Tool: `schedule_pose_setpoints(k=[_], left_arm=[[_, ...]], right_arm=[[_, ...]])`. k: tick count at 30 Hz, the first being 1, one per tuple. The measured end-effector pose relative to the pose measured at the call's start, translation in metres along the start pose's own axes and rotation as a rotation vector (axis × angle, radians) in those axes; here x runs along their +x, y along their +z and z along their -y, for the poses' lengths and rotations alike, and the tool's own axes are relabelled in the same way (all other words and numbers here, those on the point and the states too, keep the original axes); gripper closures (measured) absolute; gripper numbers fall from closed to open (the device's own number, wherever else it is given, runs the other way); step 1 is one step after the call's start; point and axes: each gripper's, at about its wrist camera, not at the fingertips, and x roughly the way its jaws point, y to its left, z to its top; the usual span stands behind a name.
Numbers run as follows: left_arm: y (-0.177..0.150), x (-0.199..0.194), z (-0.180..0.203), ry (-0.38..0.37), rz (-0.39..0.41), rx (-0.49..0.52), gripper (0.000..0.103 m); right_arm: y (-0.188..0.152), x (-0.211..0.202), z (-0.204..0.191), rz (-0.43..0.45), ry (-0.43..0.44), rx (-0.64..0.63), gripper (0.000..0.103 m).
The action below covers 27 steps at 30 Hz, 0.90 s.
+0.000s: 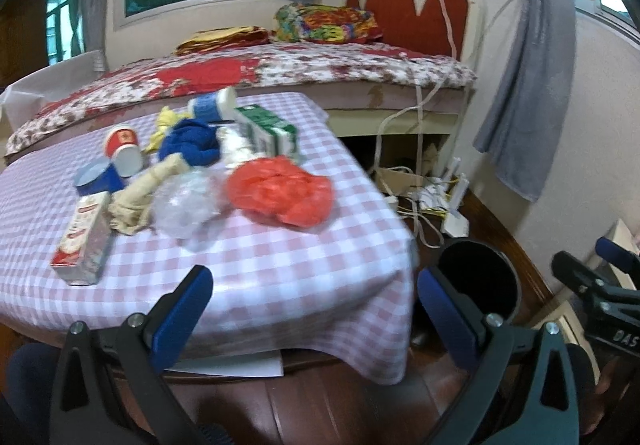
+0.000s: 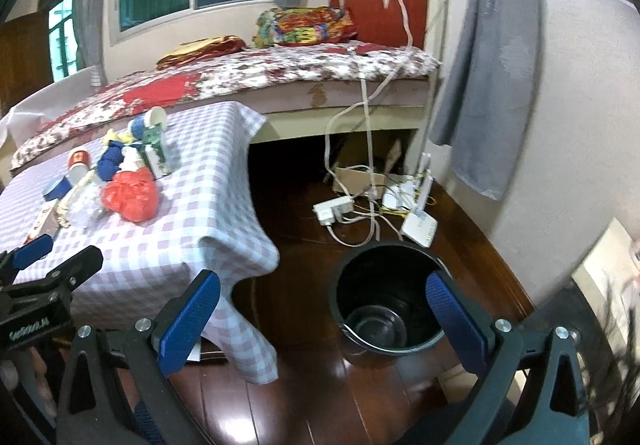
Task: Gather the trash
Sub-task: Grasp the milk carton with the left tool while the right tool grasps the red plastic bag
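The trash lies heaped on the table (image 1: 280, 261), on its pink-and-white checked cloth, which drapes in soft folds over the near corner. Nearest that corner sits a crumpled red plastic bag (image 1: 280, 191), thin and glossy. Touching its left side is a wad of clear, wrinkled plastic film (image 1: 186, 205), and left of that a twisted beige rag (image 1: 148, 191). Behind the red bag stands a green-and-white carton (image 1: 268, 135), boxy and upright; beside it lies a bunched blue cloth (image 1: 190, 145) with a yellow scrap (image 1: 166, 125) behind. A blue-and-white cylindrical cup (image 1: 212, 105) is tipped at the back. Left of the rag lie a red paper cup (image 1: 124, 149) on its side, a round blue tub (image 1: 96, 177), and a flat red-and-white box (image 1: 82, 241).

On the dark polished wood floor right of the table stands a round black bin (image 2: 390, 303), smooth-walled, with nothing visible inside.

The left gripper (image 1: 316, 309) hovers before the table corner, its blue ribbed pads spread wide around nothing. The right gripper (image 2: 324, 313) hangs beside the bin, likewise spread and holding nothing.
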Motion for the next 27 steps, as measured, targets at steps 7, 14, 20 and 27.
schedule_pose_setpoints(k=[7,14,20,27], left_arm=[[0.006,0.010,-0.049,0.074,-0.011,-0.044,0.000],[0.006,0.016,-0.104,0.182,-0.024,-0.074,0.000],[0.007,0.009,-0.154,0.266,0.003,-0.156,0.000],[0.007,0.034,-0.207,0.319,-0.029,-0.259,0.001]], right_arm=[[0.018,0.020,-0.033,0.012,0.141,-0.084,0.000],[0.037,0.044,-0.101,0.018,0.261,-0.213,0.000],[0.045,0.074,-0.141,-0.007,0.328,-0.282,0.008],[0.053,0.112,-0.180,-0.044,0.358,-0.355,0.011]])
